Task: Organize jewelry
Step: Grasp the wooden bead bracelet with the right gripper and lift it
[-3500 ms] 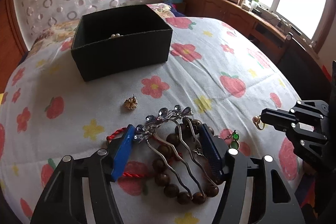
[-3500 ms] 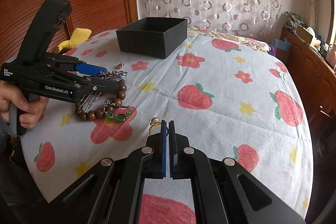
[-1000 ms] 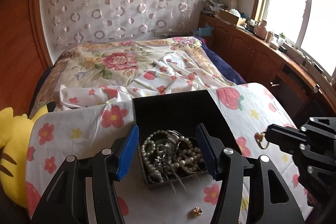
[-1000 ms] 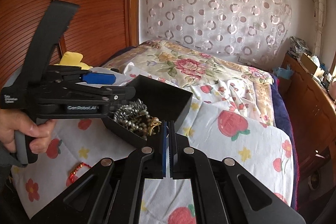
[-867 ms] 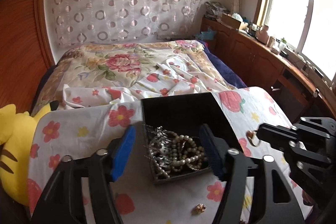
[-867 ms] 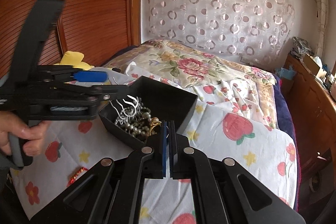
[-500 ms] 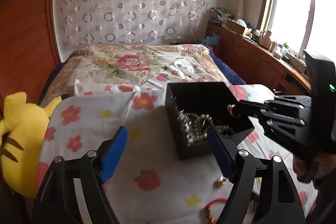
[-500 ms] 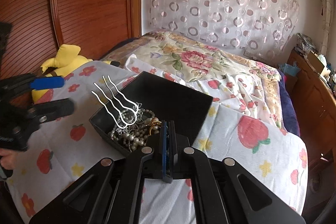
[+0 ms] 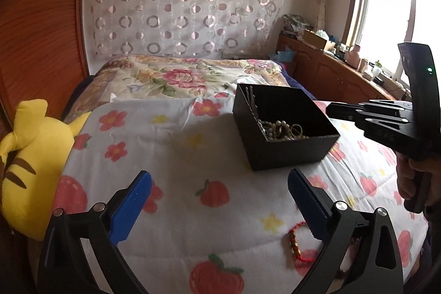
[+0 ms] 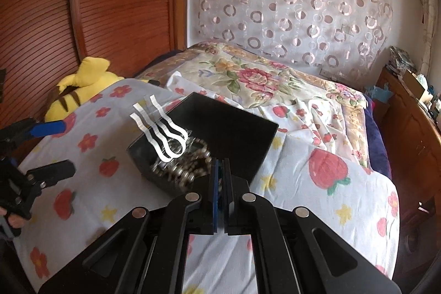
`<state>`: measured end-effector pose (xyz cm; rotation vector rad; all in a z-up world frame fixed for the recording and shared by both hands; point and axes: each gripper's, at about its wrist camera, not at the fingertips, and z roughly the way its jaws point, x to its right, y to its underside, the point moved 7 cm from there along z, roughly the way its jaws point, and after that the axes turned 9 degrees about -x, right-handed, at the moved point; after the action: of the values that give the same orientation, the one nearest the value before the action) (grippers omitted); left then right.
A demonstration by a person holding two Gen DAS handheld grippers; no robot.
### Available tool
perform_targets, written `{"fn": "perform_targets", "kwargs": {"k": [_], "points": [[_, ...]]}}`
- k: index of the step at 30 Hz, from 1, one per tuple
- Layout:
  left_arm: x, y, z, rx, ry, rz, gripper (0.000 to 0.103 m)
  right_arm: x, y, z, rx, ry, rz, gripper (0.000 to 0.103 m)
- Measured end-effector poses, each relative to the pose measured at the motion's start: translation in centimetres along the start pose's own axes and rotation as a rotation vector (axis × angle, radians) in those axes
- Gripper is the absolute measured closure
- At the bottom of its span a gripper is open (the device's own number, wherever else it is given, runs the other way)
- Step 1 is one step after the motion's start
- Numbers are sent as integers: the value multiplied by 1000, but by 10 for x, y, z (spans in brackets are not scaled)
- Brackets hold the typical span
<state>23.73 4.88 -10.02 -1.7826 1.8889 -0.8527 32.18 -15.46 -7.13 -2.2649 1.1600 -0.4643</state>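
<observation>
A black open box (image 9: 286,150) stands on the fruit-print cloth, holding a pearl necklace (image 9: 278,128) and a gold ring (image 9: 297,129). A silver hair comb (image 10: 162,134) leans out over the box's left wall (image 10: 137,153). My left gripper (image 9: 217,208) is open and empty, in front of and left of the box. A red cord bracelet (image 9: 296,241) lies by its right finger. My right gripper (image 10: 219,178) is shut at the box's near edge; whether it holds anything is not clear. It also shows in the left wrist view (image 9: 330,110).
A yellow plush toy (image 9: 30,156) lies at the cloth's left edge, also in the right wrist view (image 10: 80,79). A floral quilt (image 9: 171,79) covers the bed behind. A wooden cabinet (image 9: 339,73) runs along the right wall under the window.
My left gripper dropped the hair comb in the box and pulled back to the left, open. My right gripper brought the gold ring over the box; a ring now lies inside.
</observation>
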Motion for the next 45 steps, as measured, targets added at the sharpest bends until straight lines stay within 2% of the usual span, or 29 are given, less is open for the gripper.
{"fn": "perform_targets", "kwargs": {"k": [1, 5, 12, 22, 28, 36, 37, 38, 45], "points": [[1, 4, -2, 1, 5, 2, 8, -3, 7, -6, 4, -6, -8, 99], [7, 19, -7, 7, 3, 19, 8, -15, 37, -21, -4, -39, -39, 85], [22, 45, -12, -16, 16, 45, 8, -37, 91, -23, -71, -98, -78, 85], [33, 74, -18, -56, 35, 58, 8, -59, 123, -19, -128, -139, -108, 85], [34, 82, -23, -67, 40, 49, 8, -57, 125, -10, -156, -145, -90, 77], [42, 83, -23, -77, 53, 73, 8, -58, 118, -4, -167, -139, -90, 76], [44, 83, -23, -79, 55, 79, 8, -58, 118, -3, -167, -142, -92, 77], [46, 84, -22, -82, 56, 82, 8, -59, 117, -3, -166, -148, -94, 86], [49, 82, -15, -97, 37, 94, 8, -57, 106, -34, -61, -170, -80, 86]]}}
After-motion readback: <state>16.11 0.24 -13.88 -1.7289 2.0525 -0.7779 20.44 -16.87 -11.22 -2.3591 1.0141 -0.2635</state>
